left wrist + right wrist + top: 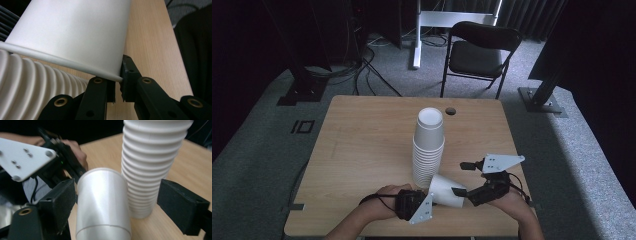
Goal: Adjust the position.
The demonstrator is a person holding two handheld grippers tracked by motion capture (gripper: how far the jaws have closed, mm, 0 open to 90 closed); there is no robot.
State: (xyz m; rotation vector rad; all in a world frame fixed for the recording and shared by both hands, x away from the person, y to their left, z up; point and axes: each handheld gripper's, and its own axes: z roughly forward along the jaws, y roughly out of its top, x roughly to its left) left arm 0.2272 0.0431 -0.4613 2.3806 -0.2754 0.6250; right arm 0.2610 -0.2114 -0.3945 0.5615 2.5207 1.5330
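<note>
1. Clamped on the rim of a white paper cup (446, 190), my left gripper (428, 194) sits at the near edge of the table (362, 145), just left of centre in the high view; its jaws are nearly together with the rolled rim pinched between the pads, as the left gripper view shows (117, 78).
2. Tilted on its side, the cup (75, 32) lies between my two grippers, its rim toward the left one and its closed base toward the right one, low over the wood and just in front of the stack (428, 150).
3. Behind the cup, the stack of white cups stands upside down near the table's middle, bases up, rims ribbing its lower half; in the left gripper view those rims (30, 85) crowd in just beside the held cup, and I cannot tell whether they touch.
4. To the right, my right gripper (459, 177) has its jaws spread wide around the cup's base end; in the right gripper view the cup (102, 205) lies between the pads, the left pad (60, 200) just beside its wall and the right pad (182, 205) well clear of it, so it grips nothing.
5. Beyond the cup in that view, my left hand (75, 152) and the left gripper's grey plate (22, 157) face me, with the stack (150, 165) rising to the right.
6. Farther back, a black folding chair (479, 52) stands on the grey carpet beyond the table.
</note>
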